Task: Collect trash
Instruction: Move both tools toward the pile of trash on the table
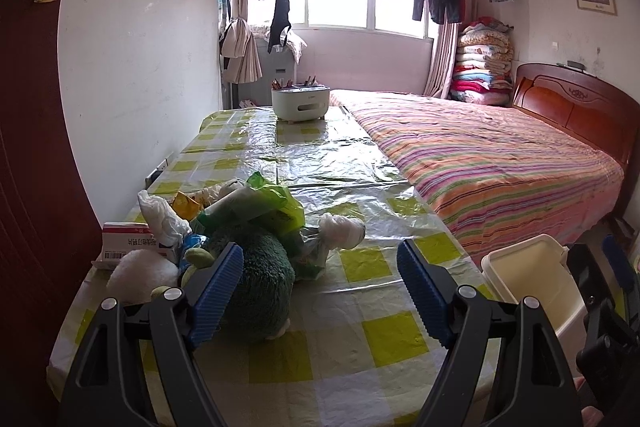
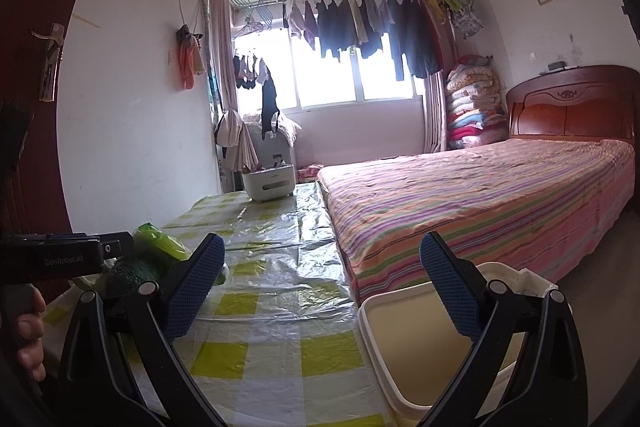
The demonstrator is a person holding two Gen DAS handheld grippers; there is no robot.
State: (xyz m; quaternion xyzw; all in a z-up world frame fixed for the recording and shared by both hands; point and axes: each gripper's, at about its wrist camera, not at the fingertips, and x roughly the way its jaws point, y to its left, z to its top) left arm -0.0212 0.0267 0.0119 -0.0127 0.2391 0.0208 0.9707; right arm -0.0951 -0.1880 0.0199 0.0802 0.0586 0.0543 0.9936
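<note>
Plastic sheeting over a yellow-green checked cloth covers the counter (image 1: 360, 343), and the litter on it looks untouched. From the left wrist view, the heap sits at about ten o'clock of the left gripper (image 1: 320, 291): a green plastic bag (image 1: 272, 199), a crumpled white wrapper (image 1: 164, 219), a red-and-white carton (image 1: 124, 243), a white wad (image 1: 344, 231) at twelve o'clock, all crowded around a green plush toy (image 1: 256, 291), which is probably not rubbish. The cream bin (image 1: 532, 283) stands off the counter's edge at three o'clock, beside the striped bed (image 1: 480, 163); the part of its inside that shows holds nothing. Both grippers are spread wide with nothing between the pads; the right gripper (image 2: 324, 291) hovers with the bin at its five o'clock. By my reading, collection has not started: every piece remains to be picked and dropped.
</note>
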